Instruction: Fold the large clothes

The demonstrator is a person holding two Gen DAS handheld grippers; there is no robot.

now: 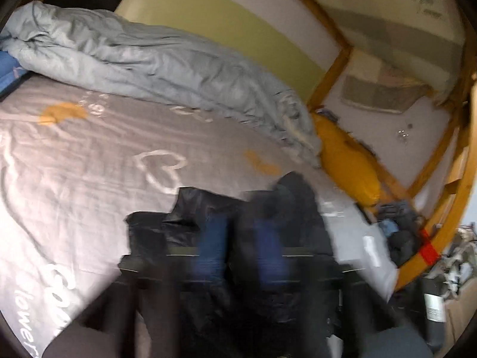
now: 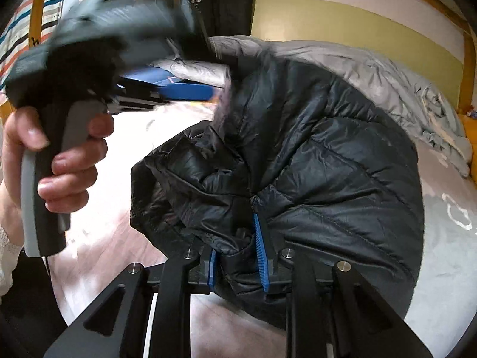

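Two grippers in use, one garment in hand.

Item, right gripper (image 2: 235,256): jaws closed part-way on a bunched fold of the black quilted jacket (image 2: 313,149); the blue pads bite the cloth at its hem or edge, the bulk ballooning beyond them above the bed.

Item, left gripper (image 1: 238,238): badly blurred in its own view; the blue fingers (image 1: 211,238) stand close together, jaws shut. Jacket cloth lies around and beyond them, but whether any is pinched I cannot tell. The right view shows the person's hand (image 2: 59,155) gripping its handle, raised off the bed.

Step in hand, as I judge it: carrying one part of the jacket over to make a fold. To do it well, keep the right grip firm, since slippery padded cloth may creep out; lower the bundle flat rather than dropping it; have the left gripper take a definite edge before pulling, and press the trapped air out so the fold lies down.

Item, bed (image 1: 89,155): grey sheet printed with white hearts, orange shapes and lettering near the near edge; the jacket sits at the near edge.

Item, grey duvet (image 1: 149,59): heaped along the far edge.

Item, yellow pillow (image 1: 345,161): at the far right corner.

Item, wooden bed frame (image 1: 328,68): behind, against a green-and-white wall.
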